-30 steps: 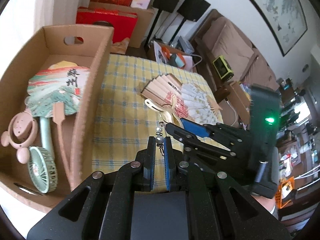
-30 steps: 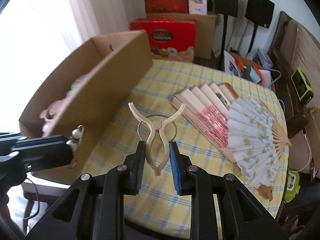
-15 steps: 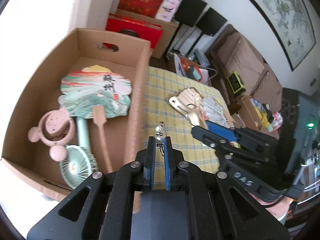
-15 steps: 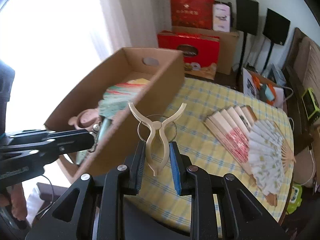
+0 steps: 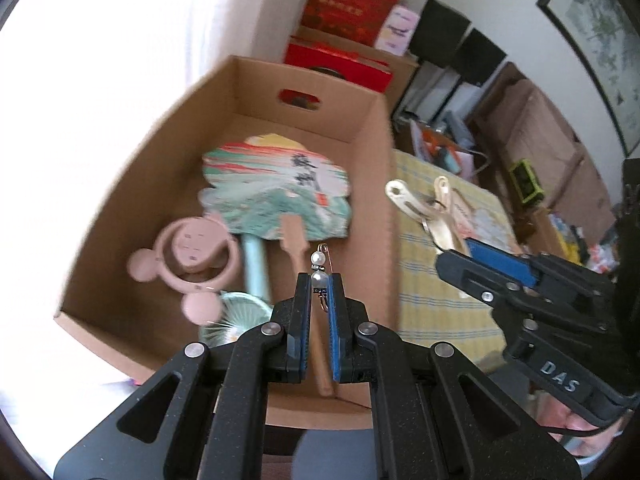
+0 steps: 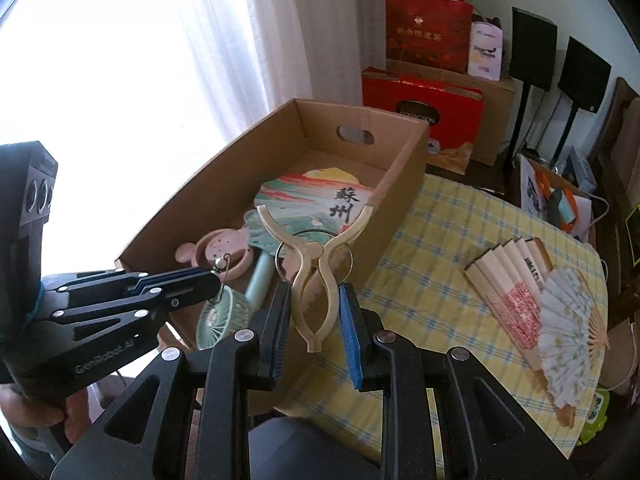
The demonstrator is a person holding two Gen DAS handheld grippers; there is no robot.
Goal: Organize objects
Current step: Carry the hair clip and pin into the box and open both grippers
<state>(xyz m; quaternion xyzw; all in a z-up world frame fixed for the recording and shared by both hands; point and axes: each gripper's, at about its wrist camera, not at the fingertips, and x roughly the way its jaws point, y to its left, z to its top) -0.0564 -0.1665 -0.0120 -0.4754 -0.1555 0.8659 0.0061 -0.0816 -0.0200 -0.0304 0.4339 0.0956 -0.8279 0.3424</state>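
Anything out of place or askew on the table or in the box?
Two folding fans lie spread open and overlapping on the checked tablecloth, outside the cardboard box that already holds the round fan and handheld fans. Nothing spilled or damaged.

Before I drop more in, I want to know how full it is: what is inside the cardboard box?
Inside the cardboard box lie a painted paddle fan, a pink mouse-eared fan and a mint handheld fan. The near corner is hidden by the left tool.
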